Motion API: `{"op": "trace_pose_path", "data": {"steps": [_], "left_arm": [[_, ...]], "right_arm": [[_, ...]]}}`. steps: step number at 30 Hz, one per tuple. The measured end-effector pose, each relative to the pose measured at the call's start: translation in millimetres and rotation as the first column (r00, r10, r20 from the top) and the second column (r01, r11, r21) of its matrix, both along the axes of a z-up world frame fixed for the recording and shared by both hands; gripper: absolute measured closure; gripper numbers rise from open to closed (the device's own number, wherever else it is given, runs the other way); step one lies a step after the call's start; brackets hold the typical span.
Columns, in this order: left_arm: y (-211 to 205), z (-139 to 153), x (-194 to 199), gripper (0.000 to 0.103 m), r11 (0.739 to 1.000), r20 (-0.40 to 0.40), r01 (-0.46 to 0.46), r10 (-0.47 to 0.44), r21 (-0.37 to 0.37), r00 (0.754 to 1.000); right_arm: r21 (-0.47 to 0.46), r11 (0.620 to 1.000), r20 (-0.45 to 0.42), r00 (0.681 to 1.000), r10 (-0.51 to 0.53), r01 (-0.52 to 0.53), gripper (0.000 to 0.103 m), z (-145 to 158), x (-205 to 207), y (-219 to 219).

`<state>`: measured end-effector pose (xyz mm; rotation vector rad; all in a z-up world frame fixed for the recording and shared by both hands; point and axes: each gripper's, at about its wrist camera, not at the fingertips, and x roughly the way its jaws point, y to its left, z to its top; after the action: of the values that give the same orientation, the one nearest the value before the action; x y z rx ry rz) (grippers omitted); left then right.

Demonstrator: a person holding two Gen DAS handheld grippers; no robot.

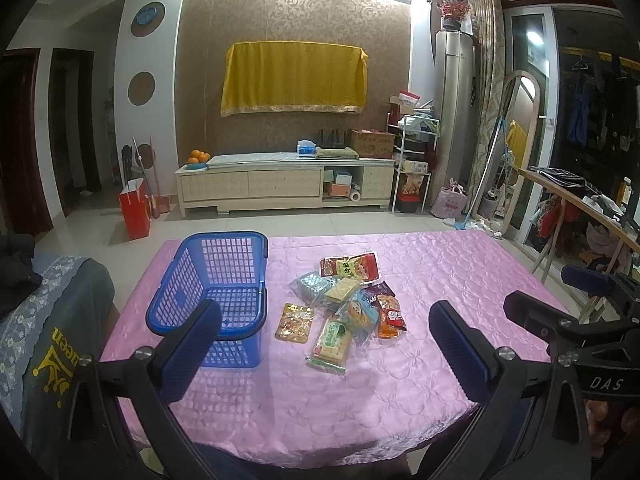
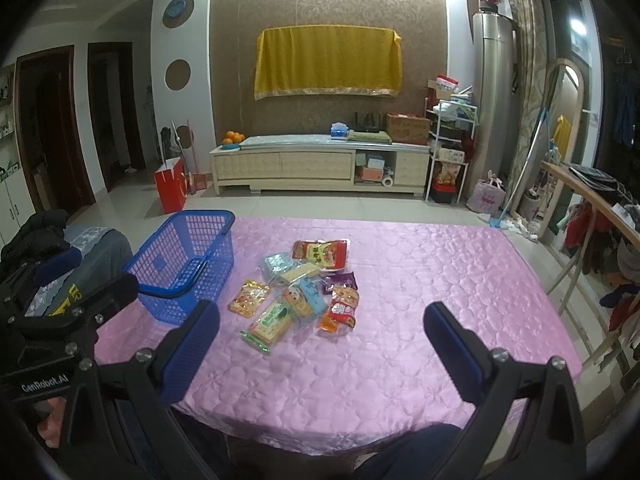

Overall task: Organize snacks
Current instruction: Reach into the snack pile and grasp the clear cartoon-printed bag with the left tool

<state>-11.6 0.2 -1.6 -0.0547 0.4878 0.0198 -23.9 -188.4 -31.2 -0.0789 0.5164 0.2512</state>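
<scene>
Left gripper (image 1: pixel 326 336) and right gripper (image 2: pixel 322 336) both spread wide, empty, held over the near edge of the pink tablecloth (image 2: pixel 420 280). Snack packets (image 2: pixel 298 290) heaped mid-cloth, just right of the blue plastic basket (image 2: pixel 182 260). Green cracker pack (image 1: pixel 331 342) nearest, at the heap's front.

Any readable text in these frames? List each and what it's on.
"DAS": right gripper body, seen from the left wrist view.
"CenRobot.AI": left gripper body, seen from the right wrist view.
Yellow lettering and a crown on the grey cloth: partly cut off, not readable in full.
Snack packets and cardboard box: print too small and blurred to read.
</scene>
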Motion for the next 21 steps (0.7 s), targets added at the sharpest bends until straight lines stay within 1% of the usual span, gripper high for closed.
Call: {"op": "trace_pose_path", "data": {"steps": [3, 6, 9, 11, 14, 16, 18, 21], "left_arm": [[-1.1, 2.6, 3.9, 0.000, 1.000, 0.000, 0.008, -0.008, 0.000, 1.000], [-3.6, 3.9, 11.4, 0.000, 0.999, -0.004, 0.034, -0.034, 0.011, 0.999], [-9.4, 4.7, 23.4, 0.000, 0.997, -0.012, 0.069, -0.068, 0.032, 0.998], [-13.2, 4.0, 36.8, 0.000, 0.994, -0.024, 0.096, -0.095, 0.044, 0.995], [-20.2, -2.4, 55.8, 0.000, 0.989, -0.057, 0.129, -0.125, 0.073, 0.990], [-26.6, -12.3, 71.9, 0.000, 0.983, -0.095, 0.150, -0.141, 0.101, 0.986], [-32.7, -24.8, 88.3, 0.000, 0.978, -0.141, 0.174, -0.158, 0.112, 0.977], [-38.8, -41.4, 105.6, 0.000, 0.974, -0.186, 0.189, -0.164, 0.125, 0.969]], "right_arm": [[0.001, 1.000, 0.009, 1.000, 0.000, 0.000, 0.000, 1.7, 3.5, -2.6], [-0.026, 1.000, 0.033, 0.999, -0.011, 0.012, 0.000, 1.9, 10.1, -6.0], [-0.046, 0.999, 0.041, 0.999, -0.001, 0.002, 0.000, -0.5, 21.5, -10.7], [-0.055, 0.998, 0.031, 1.000, -0.007, 0.008, 0.000, -4.2, 32.0, -13.7], [-0.057, 0.998, -0.008, 1.000, 0.000, -0.001, 0.000, -14.6, 52.7, -19.8], [-0.047, 0.999, -0.051, 0.999, 0.003, -0.006, 0.000, -25.0, 68.4, -24.4], [-0.037, 0.999, -0.100, 0.995, 0.003, -0.007, 0.000, -38.4, 86.0, -27.9], [-0.036, 0.999, -0.151, 0.988, 0.013, -0.018, 0.000, -56.0, 103.5, -28.7]]}}
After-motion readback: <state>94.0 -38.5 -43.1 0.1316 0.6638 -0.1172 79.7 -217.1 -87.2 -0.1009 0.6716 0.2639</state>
